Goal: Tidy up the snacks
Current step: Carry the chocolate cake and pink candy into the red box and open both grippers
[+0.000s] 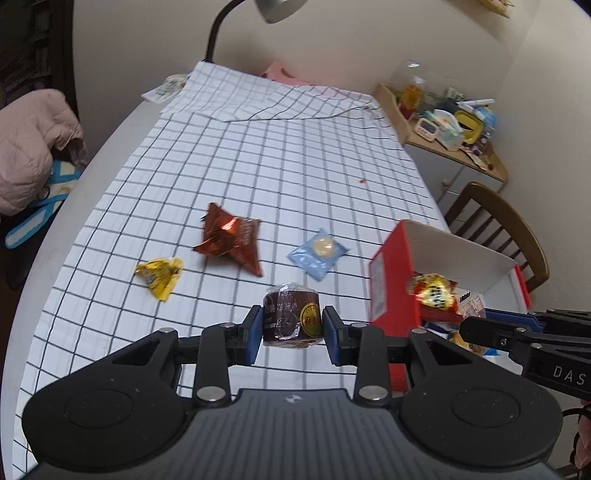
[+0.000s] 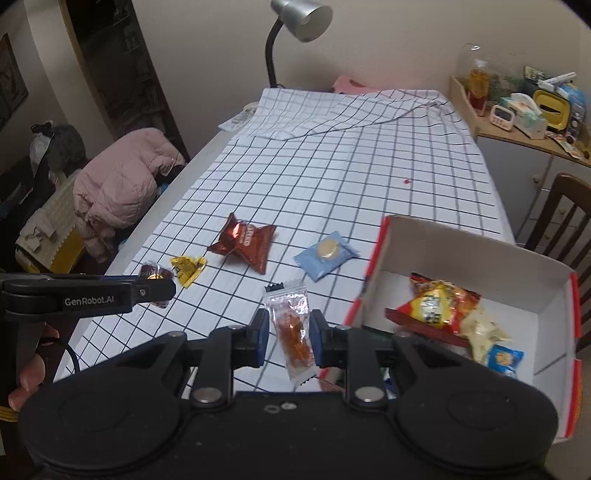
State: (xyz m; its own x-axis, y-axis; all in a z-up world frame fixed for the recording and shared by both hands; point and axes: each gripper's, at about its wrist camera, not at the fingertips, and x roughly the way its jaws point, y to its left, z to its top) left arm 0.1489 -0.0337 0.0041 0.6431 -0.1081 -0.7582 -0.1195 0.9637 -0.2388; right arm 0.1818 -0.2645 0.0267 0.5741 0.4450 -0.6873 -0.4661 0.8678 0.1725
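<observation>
Left gripper (image 1: 293, 325), in its own view, clamps a brown wrapped cake (image 1: 291, 315) above the checked counter (image 1: 295, 166); the red box (image 1: 395, 295) at right shows mostly its outer wall. Right gripper (image 2: 289, 334), in its view, pinches a clear orange-candy packet (image 2: 291, 328), and the box's interior (image 2: 546, 325) with snacks (image 2: 439, 301) shows.

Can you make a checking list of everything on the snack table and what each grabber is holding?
Surface: white black-checked tablecloth, far end folded over.
Job's things: red cardboard box holding several packets; shiny brown foil packet, yellow foil candy and pale blue cookie sachet loose on the cloth.
Clutter: small red speck.
Grippers: left hand-held gripper shut on round brown wrapped cake; right hand-held gripper shut on clear orange candy sachet.
Cables: black cord beside a hand.
Surroundings: silver desk lamp, pink jacket, wooden chair, crowded side shelf.
</observation>
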